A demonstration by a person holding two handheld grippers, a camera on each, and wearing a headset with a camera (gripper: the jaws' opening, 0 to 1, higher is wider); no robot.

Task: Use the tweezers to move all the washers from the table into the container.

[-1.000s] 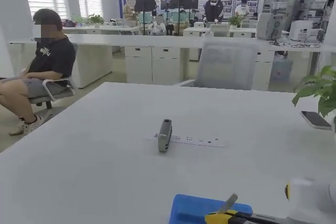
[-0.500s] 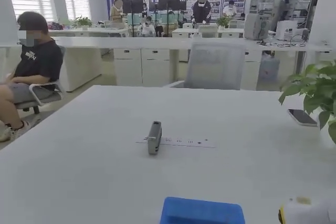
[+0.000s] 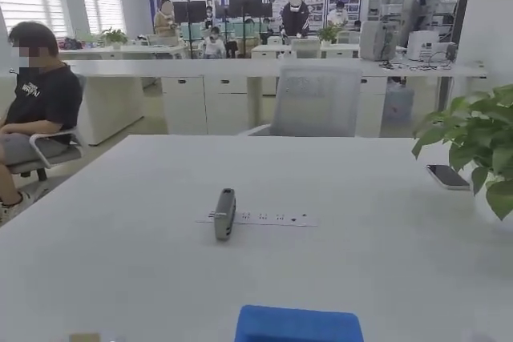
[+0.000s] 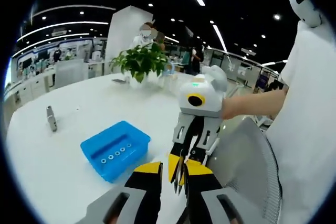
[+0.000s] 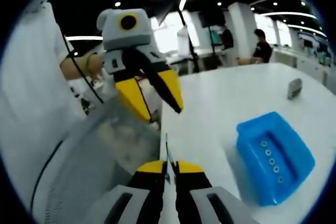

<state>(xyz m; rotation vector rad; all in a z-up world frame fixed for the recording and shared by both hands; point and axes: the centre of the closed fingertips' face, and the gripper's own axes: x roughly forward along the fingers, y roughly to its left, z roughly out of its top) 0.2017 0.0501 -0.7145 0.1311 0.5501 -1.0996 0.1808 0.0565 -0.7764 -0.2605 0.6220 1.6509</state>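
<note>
In the head view I see the blue container (image 3: 296,319) at the bottom edge of the frame, near the middle, on the white table (image 3: 377,262). A grey device (image 3: 224,214) stands on a white power strip (image 3: 268,219) in the centre. A phone (image 3: 447,176) lies at the right, beside a green plant (image 3: 481,146).

In the right gripper view the right gripper (image 5: 168,169) rises from the bottom centre. Its jaws are almost together and they pinch the thin tweezers (image 5: 167,153), which point upward in the frame. Above it, in the upper left, is the left gripper (image 5: 163,114); its yellow jaws stand moderately apart and hold nothing.

In the left gripper view the container is at the lower left of centre. Inside it I count five washers (image 4: 116,153) in a row on the floor. In the right gripper view the same row is at the right side.
</note>
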